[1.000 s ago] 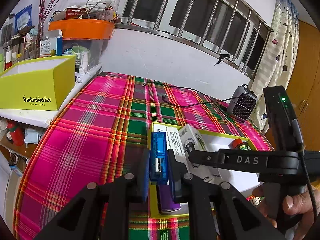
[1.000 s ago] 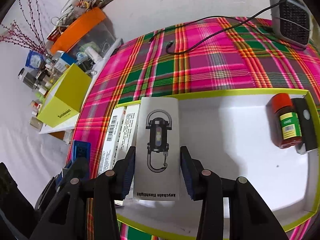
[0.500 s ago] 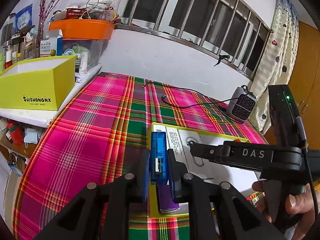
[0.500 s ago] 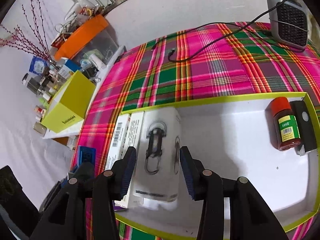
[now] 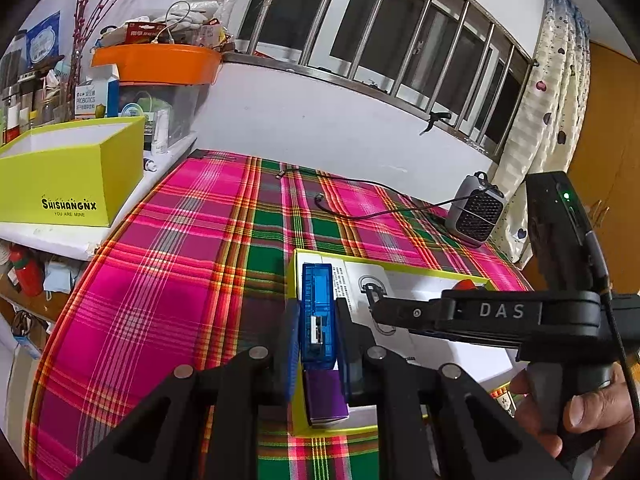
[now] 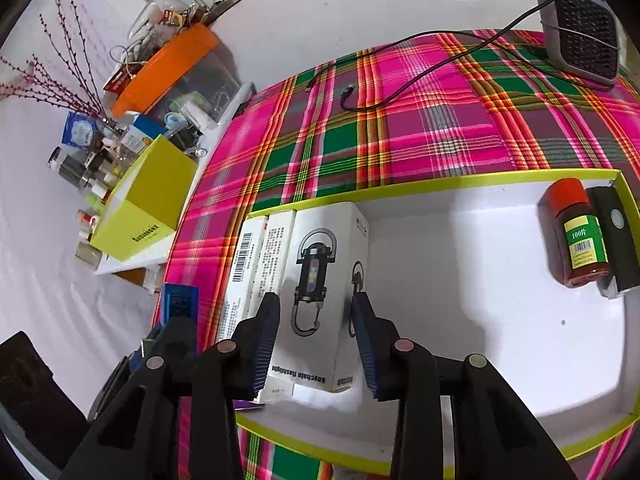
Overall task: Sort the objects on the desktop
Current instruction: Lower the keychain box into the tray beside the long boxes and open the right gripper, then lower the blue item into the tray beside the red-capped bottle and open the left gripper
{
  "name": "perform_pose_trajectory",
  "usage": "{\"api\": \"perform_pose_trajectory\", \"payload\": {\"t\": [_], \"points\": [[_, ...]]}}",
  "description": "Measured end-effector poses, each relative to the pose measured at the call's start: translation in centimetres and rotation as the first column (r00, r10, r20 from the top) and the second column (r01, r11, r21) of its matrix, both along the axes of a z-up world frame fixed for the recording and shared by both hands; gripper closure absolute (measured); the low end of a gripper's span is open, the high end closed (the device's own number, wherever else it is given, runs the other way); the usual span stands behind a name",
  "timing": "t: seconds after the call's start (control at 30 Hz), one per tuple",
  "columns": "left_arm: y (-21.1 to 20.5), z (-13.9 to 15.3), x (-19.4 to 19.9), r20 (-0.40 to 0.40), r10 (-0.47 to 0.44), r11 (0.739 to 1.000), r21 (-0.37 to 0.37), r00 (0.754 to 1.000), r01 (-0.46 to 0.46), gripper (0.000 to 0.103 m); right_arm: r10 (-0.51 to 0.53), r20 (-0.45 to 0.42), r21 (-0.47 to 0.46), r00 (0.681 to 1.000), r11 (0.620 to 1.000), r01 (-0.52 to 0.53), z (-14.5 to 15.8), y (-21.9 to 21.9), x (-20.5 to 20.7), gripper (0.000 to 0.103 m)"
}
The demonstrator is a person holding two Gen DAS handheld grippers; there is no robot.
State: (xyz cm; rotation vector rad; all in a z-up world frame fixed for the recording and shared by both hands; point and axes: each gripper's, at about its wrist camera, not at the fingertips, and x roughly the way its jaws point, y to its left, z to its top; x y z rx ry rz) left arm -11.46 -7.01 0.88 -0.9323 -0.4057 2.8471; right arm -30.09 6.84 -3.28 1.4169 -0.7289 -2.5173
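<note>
My left gripper [image 5: 318, 334] is shut on a blue translucent USB tester [image 5: 317, 312], held upright over the left end of the yellow-rimmed white tray [image 5: 432, 273]; the tester also shows in the right wrist view [image 6: 179, 303]. My right gripper [image 6: 314, 344] is open, its pads on either side of the white keychain flashlight box [image 6: 320, 280], which lies in the tray [image 6: 460, 182] beside two narrow white boxes [image 6: 260, 264]. A purple item [image 5: 324, 398] lies below the tester.
A red-capped bottle [image 6: 576, 236] and a black device [image 6: 616, 240] lie at the tray's right end. A grey heater [image 6: 580, 24] with cable [image 6: 420, 76] stands at the back. A yellow box [image 5: 68, 176] and orange basin [image 5: 160, 64] are on the left shelf.
My right gripper has let go of the flashlight box: the box dropped flat into the tray and the jaws widened. The left gripper holds still with the tester.
</note>
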Motion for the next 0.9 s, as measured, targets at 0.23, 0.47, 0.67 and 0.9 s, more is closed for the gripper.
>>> {"api": "perform_pose_trajectory", "payload": {"t": [0.23,0.47,0.67,0.9], "points": [[0.3,0.1,0.2,-0.016,-0.019,1.0,-0.003,1.0,0.018,0.087,0.032,-0.11,0.032,0.993,0.999,-0.029,2.2,1.0,3.5,0.064],[1.1,-0.2,0.0,0.001,-0.041,0.999,-0.009,0.999,0.041,0.087,-0.012,-0.151,0.051,0.989,0.998,0.02,1.9,4.3,7.6,0.063],[2.0,-0.3,-0.1,0.016,-0.054,0.998,-0.024,0.998,0.054,0.087,-0.036,-0.205,0.08,0.978,0.995,0.054,2.2,6.2,10.3,0.063],[4.1,0.6,0.1,0.025,-0.091,0.995,-0.047,0.996,0.092,0.087,-0.064,-0.263,0.123,0.963,0.987,0.099,2.2,8.7,12.2,0.063]]}}
